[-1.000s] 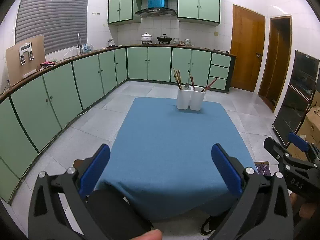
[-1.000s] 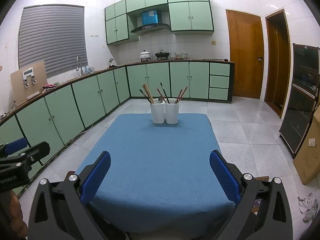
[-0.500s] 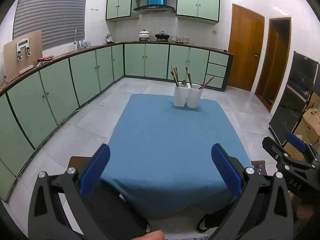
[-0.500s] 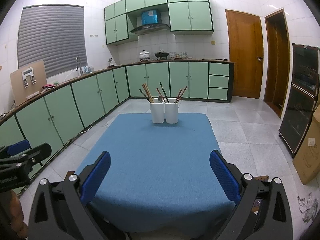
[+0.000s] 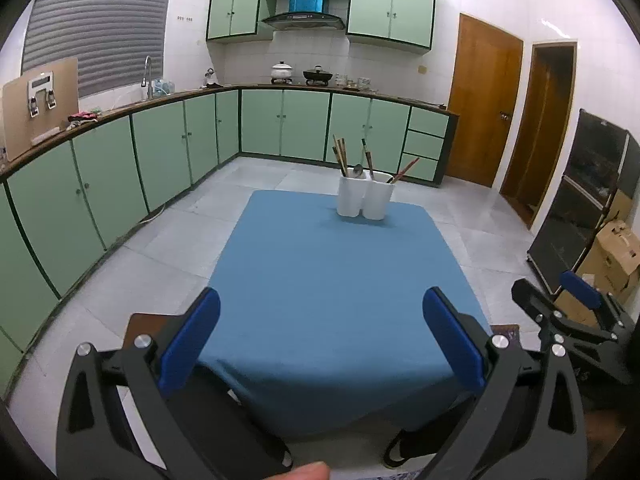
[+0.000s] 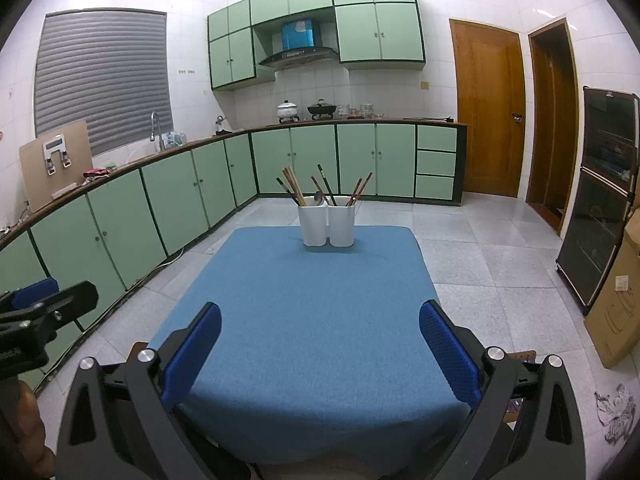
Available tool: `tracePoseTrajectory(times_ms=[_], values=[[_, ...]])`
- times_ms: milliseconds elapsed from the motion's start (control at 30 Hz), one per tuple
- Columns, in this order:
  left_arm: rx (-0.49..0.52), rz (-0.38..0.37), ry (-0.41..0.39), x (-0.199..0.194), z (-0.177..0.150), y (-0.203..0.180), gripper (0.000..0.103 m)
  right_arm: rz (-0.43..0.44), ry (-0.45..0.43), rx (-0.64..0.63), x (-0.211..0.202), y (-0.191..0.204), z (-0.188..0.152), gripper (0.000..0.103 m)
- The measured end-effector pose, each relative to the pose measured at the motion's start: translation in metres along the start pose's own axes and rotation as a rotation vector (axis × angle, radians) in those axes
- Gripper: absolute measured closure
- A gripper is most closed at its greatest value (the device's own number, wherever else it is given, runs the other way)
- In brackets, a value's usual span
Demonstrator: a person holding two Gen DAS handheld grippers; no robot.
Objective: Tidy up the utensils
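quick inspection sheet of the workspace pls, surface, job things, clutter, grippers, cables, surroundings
surface: blue tablecloth covers the table; its near and middle parts are bare.
job's things: two white holders stand side by side at the far end, upright, with chopsticks and a spoon sticking up.
clutter: nothing seen on the cloth.
grippers: left gripper open, holding nothing; right gripper open, holding nothing; both at the near edge, far from the holders.
cables: a light cord on the floor by the green cabinets.
surroundings: cardboard box at right, wooden door, pots on the counter.
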State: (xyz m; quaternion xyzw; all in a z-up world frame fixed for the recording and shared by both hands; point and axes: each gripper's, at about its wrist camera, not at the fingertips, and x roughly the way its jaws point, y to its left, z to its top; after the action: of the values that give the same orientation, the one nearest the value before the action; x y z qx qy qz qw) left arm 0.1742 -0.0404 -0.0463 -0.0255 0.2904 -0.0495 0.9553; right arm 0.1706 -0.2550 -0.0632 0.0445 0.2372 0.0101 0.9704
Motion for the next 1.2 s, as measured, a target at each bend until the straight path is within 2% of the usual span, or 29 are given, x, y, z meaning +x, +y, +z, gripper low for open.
tracePoseTrajectory(times_ms=[133, 333, 700, 1200], values=[[0.011, 0.016, 0.007, 0.001, -0.0009, -0.0019, 0.005, -0.001, -0.001, 0.002, 0.0004, -0.0002, 0.0003, 0.006], [0.003, -0.024, 0.006, -0.0004, -0.0021, 0.001, 0.005, -0.005, -0.005, 0.001, 0.0003, 0.001, -0.0001, 0.006], [0.024, 0.019, 0.014, 0.0047, -0.0019, -0.0021, 0.005, -0.006, -0.007, -0.005, -0.0005, 0.0011, 0.0, 0.006], [0.024, 0.022, 0.002, 0.0024, -0.0021, -0.002, 0.005, -0.003, -0.011, 0.001, -0.0004, 0.0014, -0.0005, 0.006]])
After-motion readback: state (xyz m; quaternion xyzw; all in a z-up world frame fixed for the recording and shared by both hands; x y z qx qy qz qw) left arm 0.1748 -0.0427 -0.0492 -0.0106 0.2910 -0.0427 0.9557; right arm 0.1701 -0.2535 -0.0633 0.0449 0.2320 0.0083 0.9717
